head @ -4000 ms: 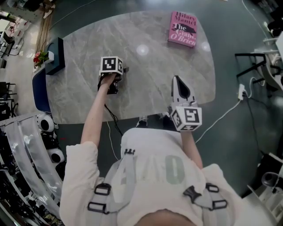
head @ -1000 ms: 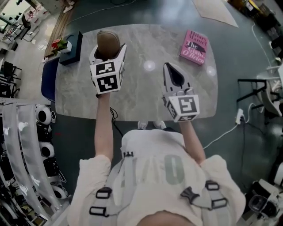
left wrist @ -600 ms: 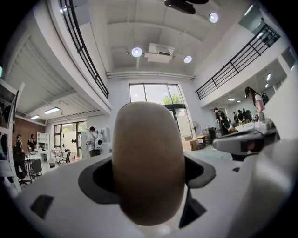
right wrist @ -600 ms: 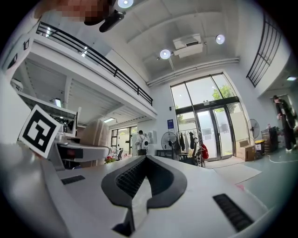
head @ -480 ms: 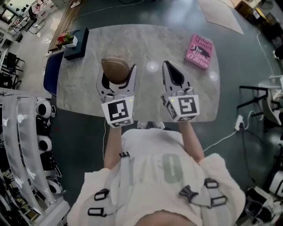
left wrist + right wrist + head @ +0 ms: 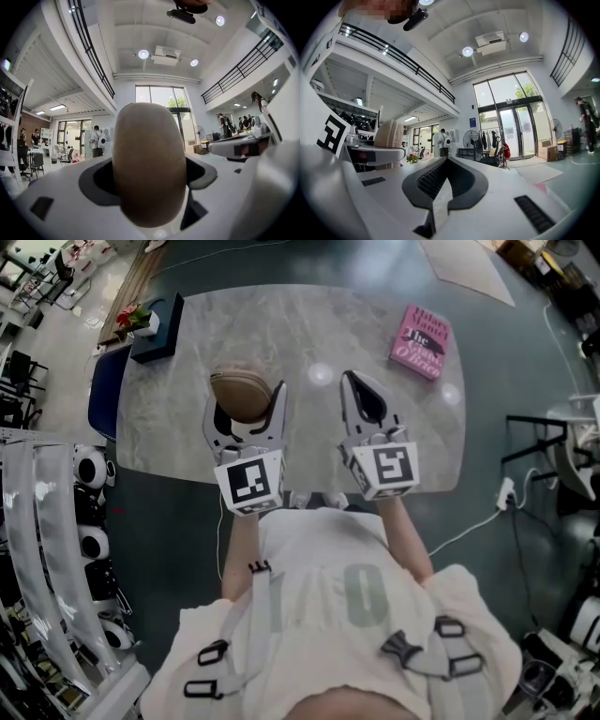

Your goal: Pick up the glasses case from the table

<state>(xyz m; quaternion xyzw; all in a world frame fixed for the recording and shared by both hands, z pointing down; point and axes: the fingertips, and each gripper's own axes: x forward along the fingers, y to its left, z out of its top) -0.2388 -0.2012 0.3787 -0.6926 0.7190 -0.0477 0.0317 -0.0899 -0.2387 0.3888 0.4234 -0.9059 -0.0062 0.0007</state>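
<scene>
The brown glasses case is clamped between the jaws of my left gripper, held up in the air above the grey marble table. In the left gripper view the case fills the middle, standing on end between the white jaws, with the hall ceiling behind it. My right gripper is raised beside it, shut with nothing in it; its pads meet in the right gripper view. From that view the case shows at the left in the other gripper.
A pink book lies at the table's far right corner. A dark box with a small flower pot sits at the far left edge, next to a blue chair. Cables and black stands are on the floor at right.
The left gripper has lifted the case off the table and drawn it back toward the person. Both grippers are now tipped upward, side by side; little movement in the last half second.
</scene>
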